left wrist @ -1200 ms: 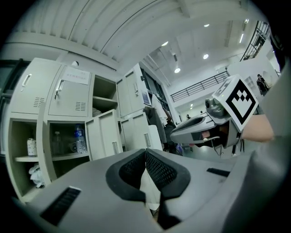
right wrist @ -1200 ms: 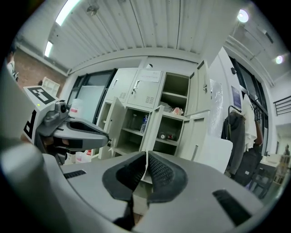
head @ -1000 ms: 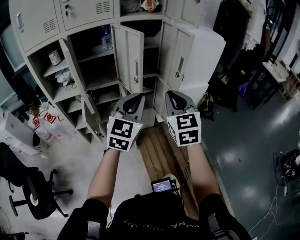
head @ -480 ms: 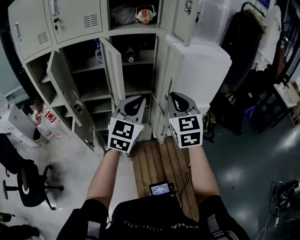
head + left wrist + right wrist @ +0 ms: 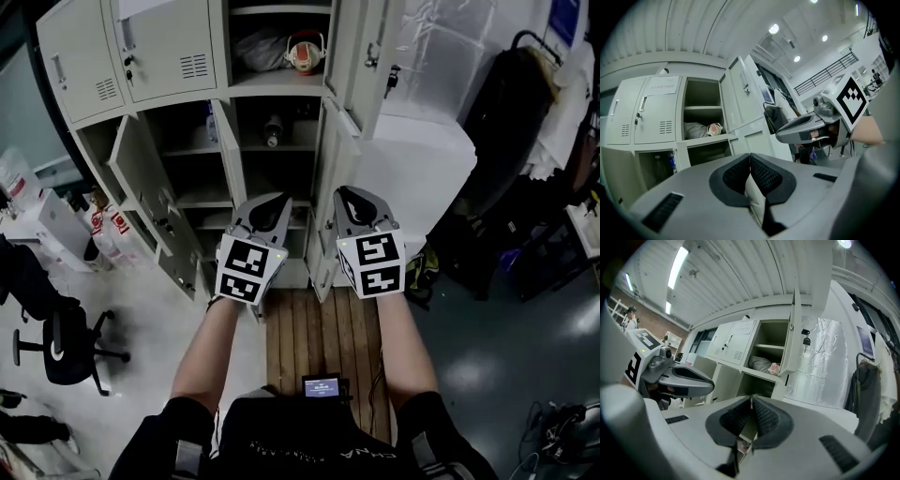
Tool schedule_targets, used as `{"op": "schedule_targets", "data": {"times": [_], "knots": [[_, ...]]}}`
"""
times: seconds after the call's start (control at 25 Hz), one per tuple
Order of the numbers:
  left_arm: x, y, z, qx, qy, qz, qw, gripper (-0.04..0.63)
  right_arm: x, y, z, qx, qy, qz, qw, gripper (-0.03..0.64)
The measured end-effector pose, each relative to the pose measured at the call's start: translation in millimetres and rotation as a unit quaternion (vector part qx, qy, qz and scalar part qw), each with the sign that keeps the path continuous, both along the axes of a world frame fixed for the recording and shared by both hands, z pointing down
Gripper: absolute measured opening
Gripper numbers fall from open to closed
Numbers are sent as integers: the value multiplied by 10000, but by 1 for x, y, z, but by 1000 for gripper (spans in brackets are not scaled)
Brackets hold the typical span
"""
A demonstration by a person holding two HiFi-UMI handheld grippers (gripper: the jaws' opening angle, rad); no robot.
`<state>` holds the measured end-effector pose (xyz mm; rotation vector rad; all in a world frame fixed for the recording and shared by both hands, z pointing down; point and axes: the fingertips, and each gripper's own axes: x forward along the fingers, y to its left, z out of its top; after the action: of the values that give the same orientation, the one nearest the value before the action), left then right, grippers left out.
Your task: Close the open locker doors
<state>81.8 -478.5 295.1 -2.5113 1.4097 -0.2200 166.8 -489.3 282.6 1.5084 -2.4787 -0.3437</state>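
My left hand-held gripper (image 5: 274,201) and right hand-held gripper (image 5: 347,195) are both pinched shut and empty, so I should push the open locker doors (image 5: 141,187) ahead near their free edges, probably starting with the right door (image 5: 339,150).

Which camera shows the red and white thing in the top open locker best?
The head view: the red and white thing looks biggest and clearest there, seen from the front. The left gripper view shows it small and far off. The right gripper view shows it tiny, right beside the open door.
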Motion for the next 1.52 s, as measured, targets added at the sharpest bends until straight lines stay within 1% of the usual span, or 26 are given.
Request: {"op": "schedule_targets", "data": {"times": [0.48,0.68,0.8,0.88,0.92,0.96,1.04,1.08,1.12,1.28,1.44,1.52], "knots": [[15,-5,-28,99,97,423,9990,20,3,-3,-28,45,2,161,9999,38],[38,-7,-42,46,-97,826,9965,21,17,-9,-49,96,-48,231,9997,40],[50,-11,-58,131,-97,974,9951,21,28,-18,-72,182,-114,331,9992,41],[55,-14,-68,189,-44,999,9948,21,35,-27,-88,213,-194,366,9989,43],[57,-15,-73,225,-22,1004,9947,21,37,-30,-94,204,-246,342,9989,83],[59,-16,-76,254,-15,1017,9945,23,37,-33,-100,188,-304,302,9989,138],[64,-18,-82,270,-45,1057,9940,34,39,-38,-109,181,-400,262,9987,140],[66,-19,-84,259,-61,1078,9938,76,39,-40,-112,182,-422,265,9986,140],[67,-21,-86,251,-66,1090,9937,89,40,-43,-114,171,-435,265,9986,140],[68,-24,-98,347,-73,1035,9940,90,41,-53,-121,104,-536,230,9982,140],[67,-23,-102,407,-171,1010,9939,89,43,-57,-125,22,-831,91,9965,139],[66,-23,-103,406,-198,990,9941,89,44,-60,-125,-40,-904,59,9959,138]]}}
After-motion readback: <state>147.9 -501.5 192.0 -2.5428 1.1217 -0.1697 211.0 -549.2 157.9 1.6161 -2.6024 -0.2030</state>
